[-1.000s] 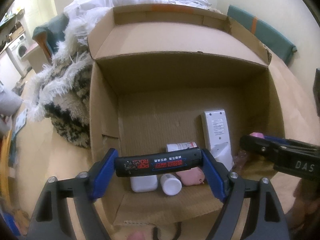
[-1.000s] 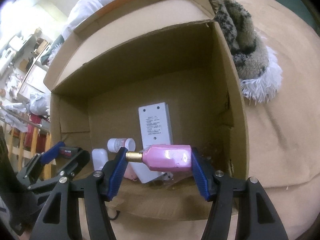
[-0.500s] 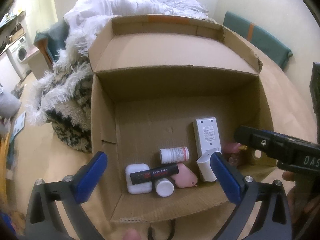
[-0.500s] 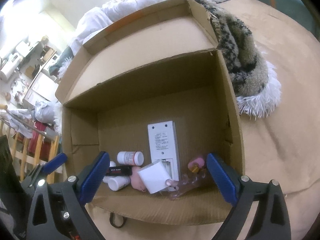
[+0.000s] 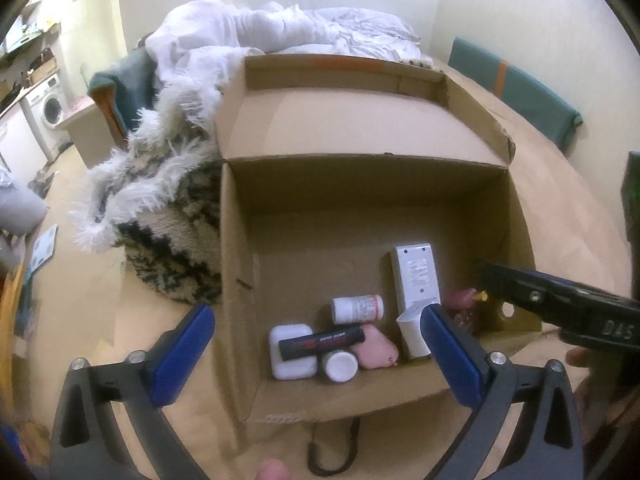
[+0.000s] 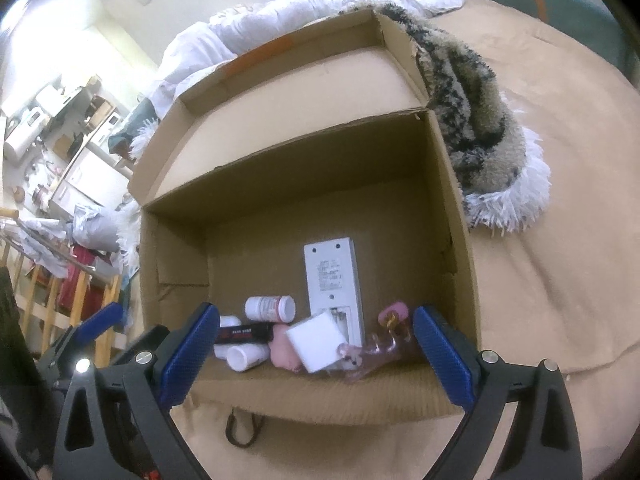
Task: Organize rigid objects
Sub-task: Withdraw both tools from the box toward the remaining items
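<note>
Through the left wrist camera I have the left gripper point(image 5: 318, 344) spread wide with nothing between its blue pads, poised above the near wall of the cardboard box point(image 5: 236, 264). Inside the box, against that near wall, the black tube point(image 5: 322, 343) lies across a white square case point(image 5: 292, 354), with a white-capped bottle point(image 5: 339, 366) just beside it and a pill bottle point(image 5: 357, 309) a little further in. The white remote point(image 5: 416, 280) lies further in again, toward the box's right side. I judge the tube light, stiff and smooth, so I would pinch it across its middle.

Through the right wrist camera, the right gripper point(image 6: 316, 356) is likewise fully spread and empty over the box's near wall. The pink perfume bottle point(image 6: 394, 314) sits by the box's right wall, gold neck showing, touching a clear plastic piece point(image 6: 372, 354). I take the bottle for glass: heavyish, slippery, fragile, best held across its flat sides. A white flat block point(image 6: 316, 342) leans against the remote's near end.
</note>
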`<action>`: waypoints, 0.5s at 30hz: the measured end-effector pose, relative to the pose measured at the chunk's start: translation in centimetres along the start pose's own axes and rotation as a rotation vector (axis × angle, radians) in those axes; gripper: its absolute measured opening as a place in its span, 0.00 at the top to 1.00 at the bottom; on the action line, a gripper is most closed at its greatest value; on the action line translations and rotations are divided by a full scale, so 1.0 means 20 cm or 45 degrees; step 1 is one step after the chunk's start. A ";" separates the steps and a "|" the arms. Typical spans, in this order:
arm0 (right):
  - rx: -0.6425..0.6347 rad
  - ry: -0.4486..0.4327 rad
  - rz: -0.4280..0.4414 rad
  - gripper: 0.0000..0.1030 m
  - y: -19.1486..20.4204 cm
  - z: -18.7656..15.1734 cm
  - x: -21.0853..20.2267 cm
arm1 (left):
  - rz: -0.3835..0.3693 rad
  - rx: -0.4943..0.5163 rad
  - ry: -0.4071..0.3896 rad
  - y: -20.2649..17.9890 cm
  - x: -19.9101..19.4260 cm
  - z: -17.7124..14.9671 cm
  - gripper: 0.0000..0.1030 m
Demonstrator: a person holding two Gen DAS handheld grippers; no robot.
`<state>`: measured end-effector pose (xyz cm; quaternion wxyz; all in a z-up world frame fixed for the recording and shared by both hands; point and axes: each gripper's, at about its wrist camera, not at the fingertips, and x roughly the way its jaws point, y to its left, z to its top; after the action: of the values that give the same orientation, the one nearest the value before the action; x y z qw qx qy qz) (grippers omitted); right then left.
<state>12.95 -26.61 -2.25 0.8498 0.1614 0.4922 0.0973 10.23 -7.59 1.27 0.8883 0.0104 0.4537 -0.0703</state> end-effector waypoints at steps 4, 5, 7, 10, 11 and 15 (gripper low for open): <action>-0.020 -0.024 -0.021 0.00 0.01 -0.04 -0.07 | 0.014 -0.025 0.001 0.05 -0.04 -0.03 0.00; -0.023 -0.034 -0.025 0.00 0.02 -0.06 -0.08 | 0.006 -0.039 0.009 0.06 -0.05 -0.05 0.00; -0.008 -0.037 -0.021 0.00 0.01 -0.09 -0.09 | 0.009 -0.051 0.026 0.08 -0.07 -0.07 0.00; 0.017 -0.025 -0.006 0.00 0.02 -0.15 -0.10 | 0.025 -0.041 0.033 0.11 -0.10 -0.11 0.00; 0.016 -0.022 -0.006 0.00 0.02 -0.17 -0.10 | 0.033 -0.039 0.032 0.11 -0.11 -0.12 0.00; 0.000 -0.004 -0.011 0.00 0.06 -0.24 -0.10 | 0.041 -0.060 0.030 0.16 -0.15 -0.17 0.00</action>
<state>7.68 -25.33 -2.41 0.8511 0.1594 0.4915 0.0933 6.16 -3.88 1.62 0.8840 -0.0023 0.4654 -0.0452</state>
